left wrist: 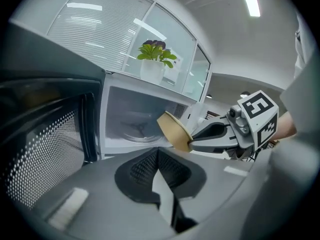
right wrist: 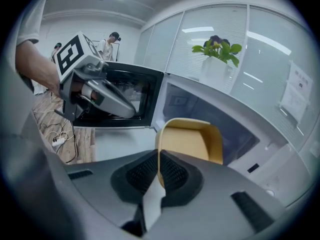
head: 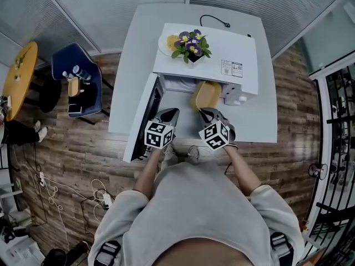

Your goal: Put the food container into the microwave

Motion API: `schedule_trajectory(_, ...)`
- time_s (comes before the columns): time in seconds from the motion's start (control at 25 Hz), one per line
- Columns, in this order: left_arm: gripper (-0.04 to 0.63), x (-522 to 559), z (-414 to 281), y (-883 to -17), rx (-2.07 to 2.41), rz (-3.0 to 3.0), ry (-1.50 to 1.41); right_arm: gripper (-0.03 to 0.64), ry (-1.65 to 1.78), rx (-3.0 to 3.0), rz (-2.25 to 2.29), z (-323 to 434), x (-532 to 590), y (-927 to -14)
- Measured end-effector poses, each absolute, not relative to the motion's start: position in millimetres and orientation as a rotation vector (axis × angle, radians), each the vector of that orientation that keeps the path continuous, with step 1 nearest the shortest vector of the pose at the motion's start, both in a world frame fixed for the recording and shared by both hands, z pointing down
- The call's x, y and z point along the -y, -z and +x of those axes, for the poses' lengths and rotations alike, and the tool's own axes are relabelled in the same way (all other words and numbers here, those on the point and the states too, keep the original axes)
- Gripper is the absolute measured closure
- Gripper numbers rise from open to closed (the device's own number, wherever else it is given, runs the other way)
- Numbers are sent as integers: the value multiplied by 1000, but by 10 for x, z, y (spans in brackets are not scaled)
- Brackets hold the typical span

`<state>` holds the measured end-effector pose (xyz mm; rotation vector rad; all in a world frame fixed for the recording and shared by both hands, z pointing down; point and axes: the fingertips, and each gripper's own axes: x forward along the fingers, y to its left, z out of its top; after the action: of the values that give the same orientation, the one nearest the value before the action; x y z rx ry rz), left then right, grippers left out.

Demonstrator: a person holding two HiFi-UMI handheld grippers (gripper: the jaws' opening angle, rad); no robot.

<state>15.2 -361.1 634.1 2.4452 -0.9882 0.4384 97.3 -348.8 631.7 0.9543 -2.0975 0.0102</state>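
At far left of the head view: round yellow table (head: 22, 76), and beside it a blue chair (head: 64, 60) carrying small items too small to identify. Loose cables (head: 55, 195) lie on the wood-plank floor (head: 83, 154).

Centre: white table (head: 138, 65), bearing a white microwave (head: 222, 51).
- Microwave door (head: 145, 118): swung fully open to the left, cavity exposed.
- On the microwave's top: pale yellow plate (head: 168, 42), touching or just beside a potted plant (head: 191, 44) with purple flowers; a printed label (head: 232, 68) further right.

Left gripper (left wrist: 158, 151): jaws closed together, pads meeting, nothing between them. It sits just beside the inner face of the open door, pointing toward the cavity.

Food container (right wrist: 192, 139): yellow, rectangular, open-topped and tilted. It is lifted clear of the table at the mouth of the cavity, toward its right side. Whether any part has crossed the threshold cannot be told.

Right gripper (right wrist: 159, 156): jaws nearly together, pinching the thin near wall of the food container at its rim, one pad inside and one outside. It sits just right of the left gripper, the two marker cubes side by side and apart.
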Motion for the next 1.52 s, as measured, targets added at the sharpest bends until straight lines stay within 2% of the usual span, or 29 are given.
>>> schedule_trajectory(0.84, 584, 3611, 134, -6356, 954, 2456, -428, 595, 397, 1835, 571, 944, 3691, -6604)
schedule_trajectory(1.52, 584, 3630, 166, -6367, 943, 2455, -423, 595, 514, 1712, 493, 1017, 4011, -6731)
